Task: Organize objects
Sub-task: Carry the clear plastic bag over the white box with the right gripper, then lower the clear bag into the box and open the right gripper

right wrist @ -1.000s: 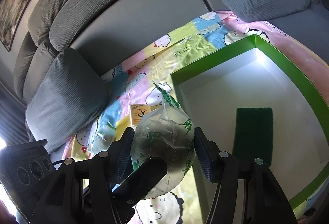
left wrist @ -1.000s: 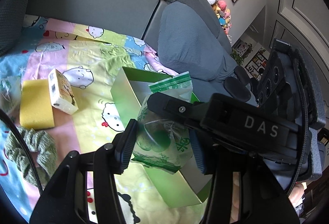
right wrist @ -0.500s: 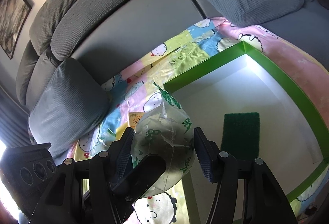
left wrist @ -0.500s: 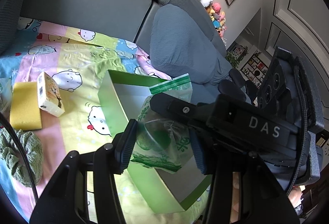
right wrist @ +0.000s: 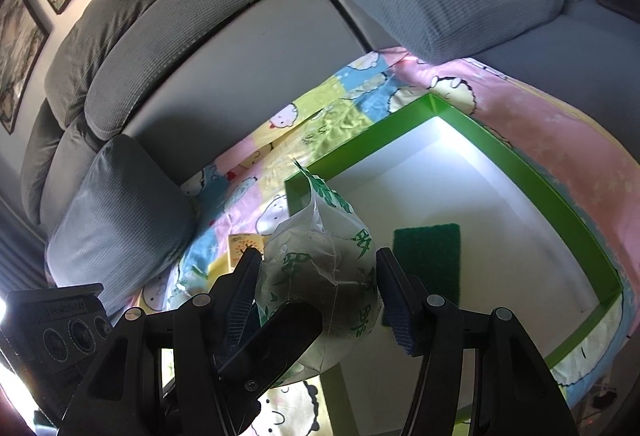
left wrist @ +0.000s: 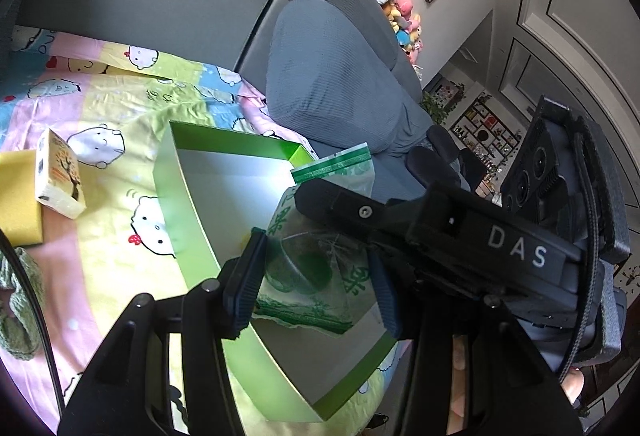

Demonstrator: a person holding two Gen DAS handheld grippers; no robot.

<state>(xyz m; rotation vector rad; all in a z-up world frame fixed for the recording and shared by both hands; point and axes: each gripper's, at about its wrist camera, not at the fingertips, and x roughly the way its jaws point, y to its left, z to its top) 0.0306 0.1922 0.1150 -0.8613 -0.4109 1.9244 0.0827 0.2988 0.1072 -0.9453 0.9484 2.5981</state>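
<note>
I find both my left gripper (left wrist: 318, 288) and right gripper (right wrist: 318, 290) clamped together on one clear green-printed bag (right wrist: 324, 272), held over the near corner of the green-rimmed box (right wrist: 516, 164) containing a dark green scouring pad (right wrist: 426, 260).

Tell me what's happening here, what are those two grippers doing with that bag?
A person is using both grippers, left gripper and right gripper, to hold one clear plastic bag with green print above a green-walled box. The box sits on a cartoon-print blanket on a grey sofa. A dark green pad already lies inside.
</note>
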